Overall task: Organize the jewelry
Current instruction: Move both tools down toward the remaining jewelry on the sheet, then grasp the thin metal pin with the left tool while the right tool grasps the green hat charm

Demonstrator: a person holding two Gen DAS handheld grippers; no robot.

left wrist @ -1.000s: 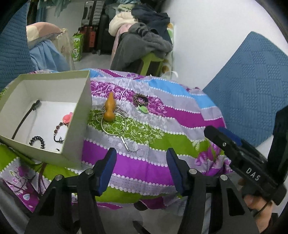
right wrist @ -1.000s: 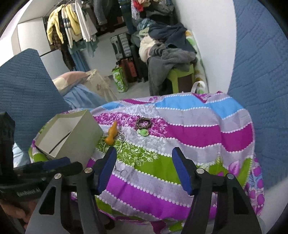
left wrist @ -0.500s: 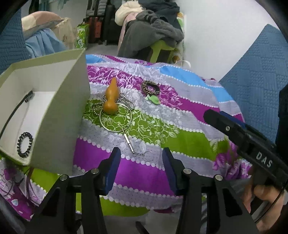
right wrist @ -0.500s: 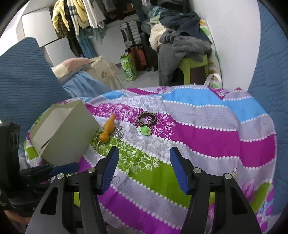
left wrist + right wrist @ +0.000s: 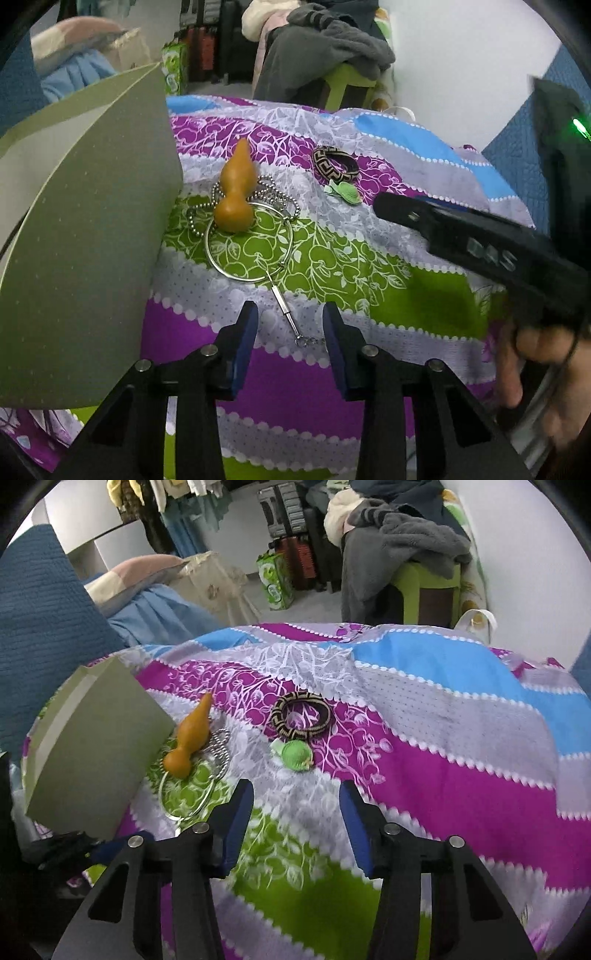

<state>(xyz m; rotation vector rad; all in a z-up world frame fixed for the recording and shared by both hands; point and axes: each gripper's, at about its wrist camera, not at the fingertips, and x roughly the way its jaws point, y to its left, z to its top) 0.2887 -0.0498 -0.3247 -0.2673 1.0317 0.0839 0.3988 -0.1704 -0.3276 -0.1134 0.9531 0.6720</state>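
On the striped cloth lie an orange gourd pendant on a ball chain, a silver ring necklace with a metal rod pendant, a patterned woven bracelet and a small green piece. My left gripper is open, its tips on either side of the rod pendant, low over the cloth. My right gripper is open, just short of the green piece and the bracelet. The gourd lies to its left. The grey-green box stands at the left, its inside hidden.
The box walls off the left side. The right gripper's body crosses the right of the left wrist view. Blue cushions, a clothes pile on a green stool and bags lie beyond the table edge.
Both grippers moved forward and down toward the jewelry. The left jaws narrowed and now straddle the rod pendant. The box's inside dropped out of sight.
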